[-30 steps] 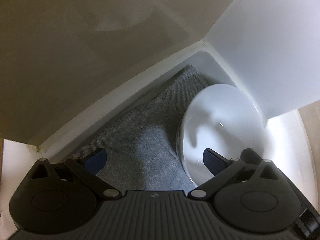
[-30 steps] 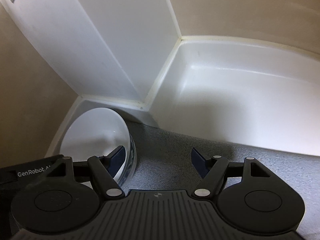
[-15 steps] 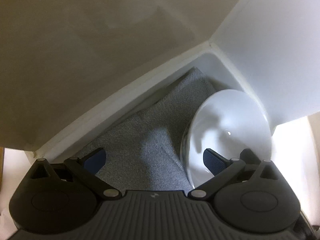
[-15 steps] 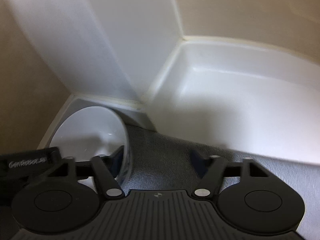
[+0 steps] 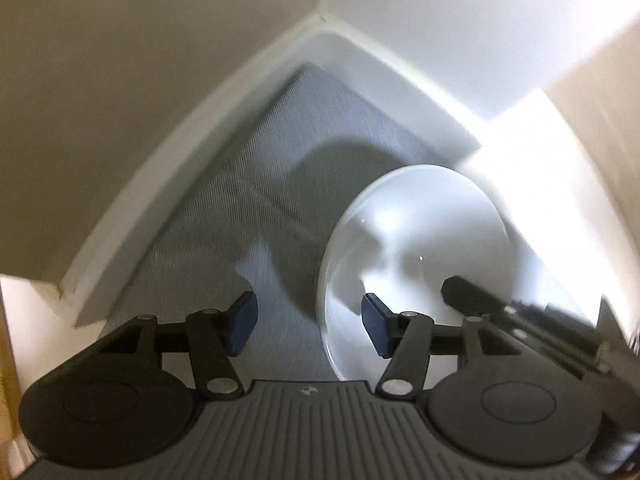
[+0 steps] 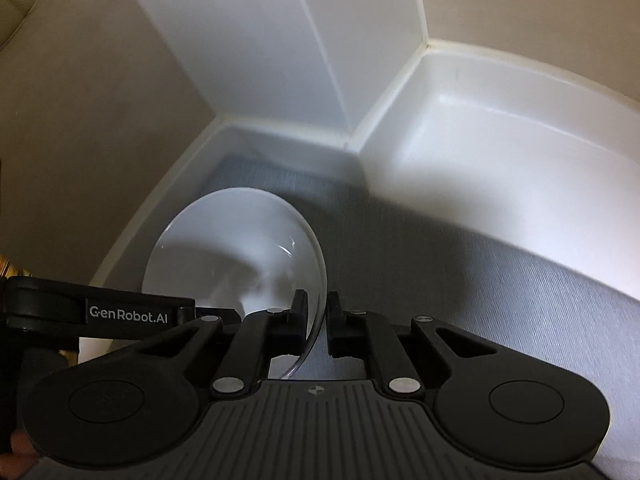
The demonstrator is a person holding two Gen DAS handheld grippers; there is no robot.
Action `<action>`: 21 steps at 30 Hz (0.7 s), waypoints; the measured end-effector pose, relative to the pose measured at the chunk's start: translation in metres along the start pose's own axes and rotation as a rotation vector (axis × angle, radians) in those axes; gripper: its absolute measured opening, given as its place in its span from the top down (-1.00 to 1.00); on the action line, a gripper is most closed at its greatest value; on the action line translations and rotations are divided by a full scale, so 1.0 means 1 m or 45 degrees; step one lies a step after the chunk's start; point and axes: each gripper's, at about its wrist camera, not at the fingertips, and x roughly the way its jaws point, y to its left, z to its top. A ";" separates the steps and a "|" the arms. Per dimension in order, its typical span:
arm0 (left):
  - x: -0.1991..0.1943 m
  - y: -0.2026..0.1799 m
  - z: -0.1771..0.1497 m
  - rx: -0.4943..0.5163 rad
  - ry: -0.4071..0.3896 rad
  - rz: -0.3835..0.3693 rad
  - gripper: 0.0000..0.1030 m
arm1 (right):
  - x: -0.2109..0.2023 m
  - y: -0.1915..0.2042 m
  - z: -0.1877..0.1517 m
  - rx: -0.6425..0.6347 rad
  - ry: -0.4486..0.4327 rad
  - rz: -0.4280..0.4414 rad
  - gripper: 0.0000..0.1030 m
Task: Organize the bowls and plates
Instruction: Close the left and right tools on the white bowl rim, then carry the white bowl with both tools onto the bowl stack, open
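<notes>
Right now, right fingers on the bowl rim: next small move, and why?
Probably lift the bowl slightly off the grey liner. The right gripper, whose fingers have just been closing, pinches its rim, while the left gripper stands open, holding nothing.

bowl [image 6: 240,248]: glossy white glazed ceramic, smooth, sharp specular glints, thin rim
liner mat [image 5: 256,208]: grey woven cloth, matt, fine ribbed weave
drawer walls [image 6: 500,140]: white plastic or lacquered board, smooth, soft satin sheen
cabinet face [image 5: 100,80]: beige, matt, faint wood-like grain
right gripper [image 6: 318,312]: matt black plastic links, bare metal pivot pins, ribbed grey body
left gripper [image 5: 306,324]: same matt black plastic, pads [image 5: 244,320] dark blue, rubbery-looking matt
</notes>
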 end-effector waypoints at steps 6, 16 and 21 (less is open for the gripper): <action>-0.006 -0.012 -0.006 0.077 0.019 0.027 -0.59 | -0.007 -0.004 -0.006 -0.013 0.008 -0.003 0.77; -0.019 -0.021 -0.002 0.153 -0.037 -0.027 0.43 | -0.006 -0.008 -0.013 0.060 -0.048 -0.010 0.83; -0.034 -0.024 -0.010 0.177 -0.027 -0.057 0.56 | -0.010 0.000 -0.014 0.015 -0.068 -0.050 0.83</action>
